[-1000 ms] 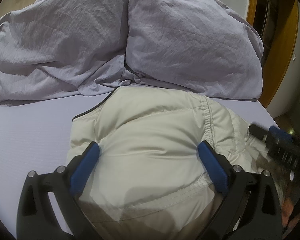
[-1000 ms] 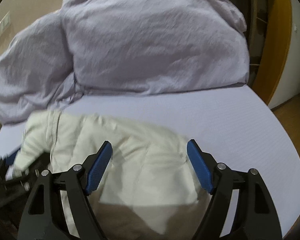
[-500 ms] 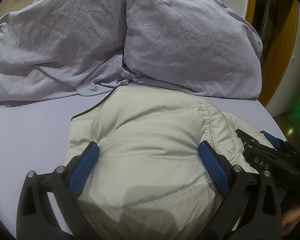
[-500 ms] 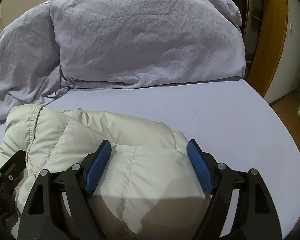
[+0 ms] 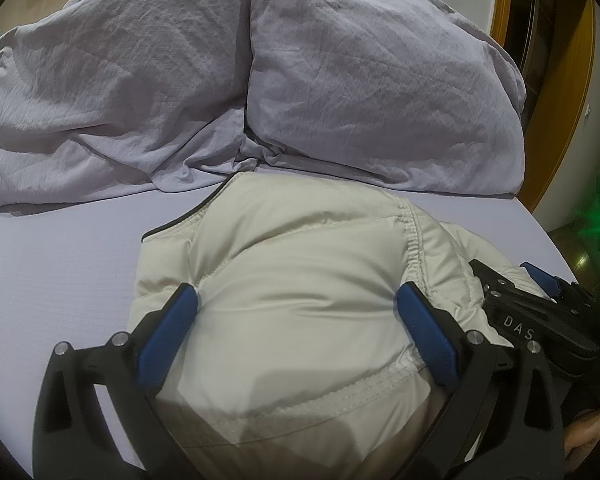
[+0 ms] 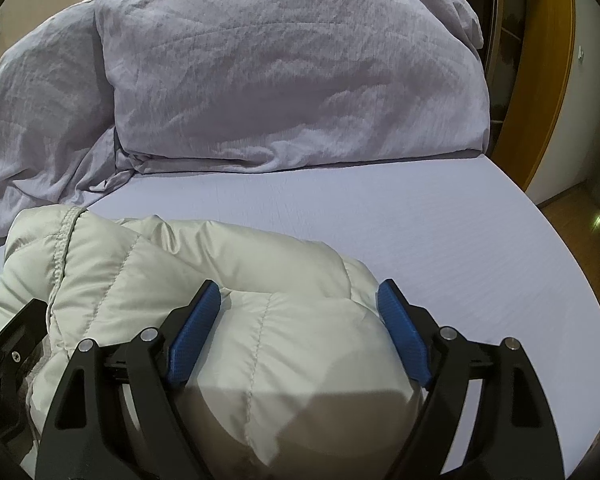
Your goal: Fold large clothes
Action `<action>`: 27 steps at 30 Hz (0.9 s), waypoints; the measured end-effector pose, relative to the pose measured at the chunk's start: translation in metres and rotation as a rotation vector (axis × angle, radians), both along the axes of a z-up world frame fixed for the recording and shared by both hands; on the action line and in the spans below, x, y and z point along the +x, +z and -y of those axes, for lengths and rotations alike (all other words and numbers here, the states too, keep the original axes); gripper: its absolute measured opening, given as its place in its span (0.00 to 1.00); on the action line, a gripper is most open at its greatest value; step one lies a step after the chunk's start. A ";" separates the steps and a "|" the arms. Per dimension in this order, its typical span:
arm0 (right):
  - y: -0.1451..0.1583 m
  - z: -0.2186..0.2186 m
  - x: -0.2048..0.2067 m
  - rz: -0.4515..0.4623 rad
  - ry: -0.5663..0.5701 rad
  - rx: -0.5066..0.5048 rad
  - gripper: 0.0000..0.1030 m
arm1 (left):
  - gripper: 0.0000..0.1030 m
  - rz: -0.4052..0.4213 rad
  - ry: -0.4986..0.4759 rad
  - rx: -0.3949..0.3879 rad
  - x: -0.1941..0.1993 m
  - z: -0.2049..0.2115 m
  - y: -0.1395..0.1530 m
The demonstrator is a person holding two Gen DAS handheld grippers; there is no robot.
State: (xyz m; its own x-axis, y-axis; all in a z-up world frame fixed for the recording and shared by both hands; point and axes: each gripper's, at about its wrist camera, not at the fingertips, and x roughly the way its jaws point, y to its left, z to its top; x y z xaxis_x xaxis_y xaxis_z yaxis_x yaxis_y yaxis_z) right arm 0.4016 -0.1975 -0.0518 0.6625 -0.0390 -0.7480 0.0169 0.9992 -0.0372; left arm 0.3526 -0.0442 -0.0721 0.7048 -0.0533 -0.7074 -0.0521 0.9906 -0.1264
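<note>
A cream quilted puffer jacket [image 5: 300,280] lies bunched on the lilac bed sheet [image 5: 60,248]. My left gripper [image 5: 296,300] is open, its blue pads on either side of a puffy fold of the jacket. My right gripper [image 6: 300,292] is also open, straddling another padded bulge of the same jacket [image 6: 180,264]. The right gripper also shows in the left wrist view [image 5: 540,312], at the jacket's right edge. The left gripper's black frame shows at the lower left of the right wrist view [image 6: 8,356].
A crumpled lilac duvet [image 5: 120,92] and a pillow [image 5: 380,92] are heaped at the head of the bed. Bare sheet [image 6: 440,232] lies right of the jacket. The bed's right edge meets a wooden door frame [image 6: 548,72] and floor [image 6: 588,216].
My right gripper swung in from above the jacket and settled low over a padded bulge beside the left gripper. The left gripper has hardly moved.
</note>
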 end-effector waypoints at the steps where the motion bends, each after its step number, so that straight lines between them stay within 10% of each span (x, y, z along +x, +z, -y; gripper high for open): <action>1: 0.000 0.000 0.000 0.000 -0.001 0.001 0.80 | 0.96 0.000 0.000 0.001 0.001 0.000 0.000; 27: -0.003 0.001 0.002 -0.002 -0.002 0.011 0.82 | 0.96 0.000 0.004 0.006 0.001 0.001 0.000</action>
